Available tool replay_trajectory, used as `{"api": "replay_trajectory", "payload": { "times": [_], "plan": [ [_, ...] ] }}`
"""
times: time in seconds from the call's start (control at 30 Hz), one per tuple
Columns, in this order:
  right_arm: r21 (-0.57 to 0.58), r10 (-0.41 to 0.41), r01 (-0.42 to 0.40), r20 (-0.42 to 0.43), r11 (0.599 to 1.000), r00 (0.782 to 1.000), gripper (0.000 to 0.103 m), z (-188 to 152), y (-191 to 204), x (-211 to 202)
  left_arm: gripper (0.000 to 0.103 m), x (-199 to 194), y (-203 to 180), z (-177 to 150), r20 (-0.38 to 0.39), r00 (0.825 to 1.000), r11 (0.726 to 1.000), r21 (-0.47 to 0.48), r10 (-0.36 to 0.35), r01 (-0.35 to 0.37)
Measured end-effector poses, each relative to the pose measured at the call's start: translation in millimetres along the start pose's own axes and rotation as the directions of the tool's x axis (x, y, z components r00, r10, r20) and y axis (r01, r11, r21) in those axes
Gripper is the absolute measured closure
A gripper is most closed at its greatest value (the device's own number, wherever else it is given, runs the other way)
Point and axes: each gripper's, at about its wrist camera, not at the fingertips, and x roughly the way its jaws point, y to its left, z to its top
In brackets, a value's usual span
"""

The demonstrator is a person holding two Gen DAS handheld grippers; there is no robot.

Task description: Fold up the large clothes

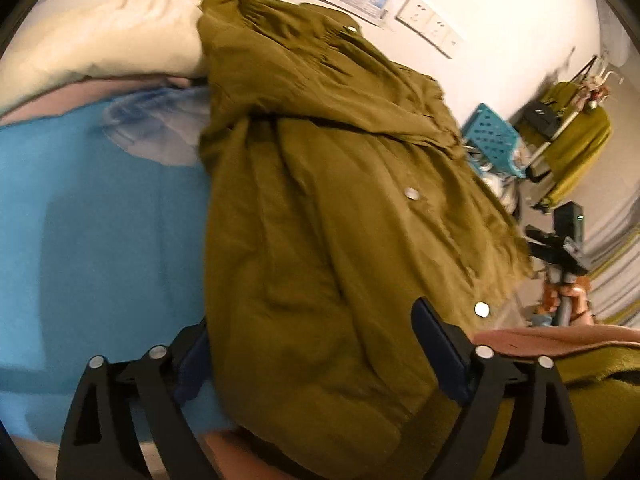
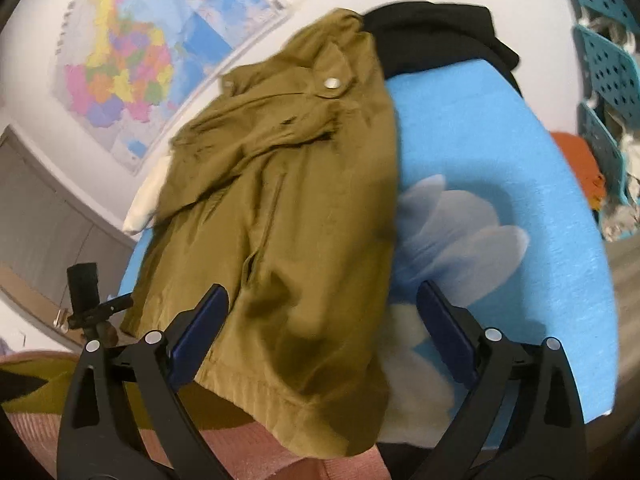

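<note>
On the blue bed sheet (image 2: 500, 128), the olive jacket (image 1: 320, 220) lies lengthwise toward 12 o'clock, apparently folded narrow, crosswise fold probably left; left tongs (image 1: 316, 344) and right tongs (image 2: 320, 320) spread, holding nothing.

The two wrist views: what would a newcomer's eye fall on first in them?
First, the large olive-green cloth jacket with metal snap buttons, lying partly folded on the bright blue bed sheet, fills the middle of both views. Next, the open left gripper and open right gripper, each with black arms and dark blue pads, frame the jacket's near end. In the right wrist view, a colourful wall map stands out at upper left.
</note>
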Motion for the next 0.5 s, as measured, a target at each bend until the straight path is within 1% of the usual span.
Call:
{"api": "replay_trajectory", "payload": {
  "times": [0.07, 0.1, 0.13, 0.2, 0.23, 0.27, 0.3, 0.33, 0.37, 0.4, 0.43, 0.47, 0.5],
  "plan": [
    [-0.001, 0.077, -0.077, -0.018, 0.997, 0.997, 0.009, -6.8, 4.3, 2.4, 0.012, -1.3, -3.9, -5.0, -0.021, 0.998, 0.998, -0.009, -0.061, 0.061],
    [-0.012, 0.097, -0.097, -0.028, 0.995, 0.995, 0.009, -9.2, 8.1, 4.3, 0.011, -1.7, -4.5, -6.5, -0.030, 0.996, 0.996, -0.014, -0.085, 0.085],
    [-0.034, 0.136, -0.137, -0.047, 0.990, 0.990, 0.009, -12.5, 14.5, 6.6, 0.010, -0.8, -5.8, -7.7, -0.038, 0.994, 0.995, -0.016, -0.102, 0.102],
    [-0.052, 0.217, -0.221, -0.074, 0.974, 0.973, 0.009, -15.4, 22.8, 11.3, 0.007, 1.6, -8.7, -8.5, -0.039, 0.993, 0.994, -0.020, -0.112, 0.111],
    [-0.070, 0.224, -0.231, -0.087, 0.971, 0.971, 0.009, -16.2, 26.8, 15.0, 0.007, 2.8, -8.8, -7.6, -0.037, 0.990, 0.991, -0.030, -0.135, 0.134],
    [-0.080, 0.212, -0.220, -0.093, 0.972, 0.973, 0.009, -15.3, 28.7, 18.1, 0.007, 5.7, -8.5, -5.5, -0.036, 0.986, 0.986, -0.048, -0.162, 0.160],
    [-0.095, 0.195, -0.204, -0.095, 0.974, 0.976, 0.009, -14.4, 32.0, 21.8, 0.007, 7.6, -8.2, -3.9, -0.032, 0.985, 0.984, -0.059, -0.170, 0.168],
    [-0.104, 0.199, -0.209, -0.100, 0.972, 0.975, 0.009, -13.5, 35.3, 25.0, 0.007, 8.9, -8.9, -2.5, -0.027, 0.984, 0.983, -0.061, -0.174, 0.172],
    [-0.105, 0.204, -0.214, -0.098, 0.971, 0.974, 0.014, -12.7, 37.2, 27.2, 0.007, 10.8, -10.8, -0.9, -0.021, 0.985, 0.984, -0.061, -0.172, 0.170],
    [-0.099, 0.212, -0.222, -0.098, 0.970, 0.972, 0.027, -12.0, 38.5, 30.5, 0.007, 11.6, -12.8, -0.3, -0.014, 0.986, 0.984, -0.064, -0.167, 0.166],
    [-0.086, 0.228, -0.237, -0.102, 0.968, 0.968, 0.034, -11.8, 38.3, 34.1, 0.013, 12.4, -14.4, 0.4, -0.006, 0.988, 0.985, -0.068, -0.157, 0.156],
    [-0.068, 0.236, -0.243, -0.102, 0.968, 0.966, 0.049, -12.3, 36.4, 36.4, 0.037, 12.9, -16.0, 0.8, -0.002, 0.990, 0.988, -0.070, -0.140, 0.140],
    [-0.057, 0.241, -0.248, -0.104, 0.967, 0.965, 0.068, -12.3, 35.2, 38.0, 0.052, 14.6, -17.4, 0.9, -0.007, 0.995, 0.992, -0.074, -0.100, 0.099]
  ]
}}
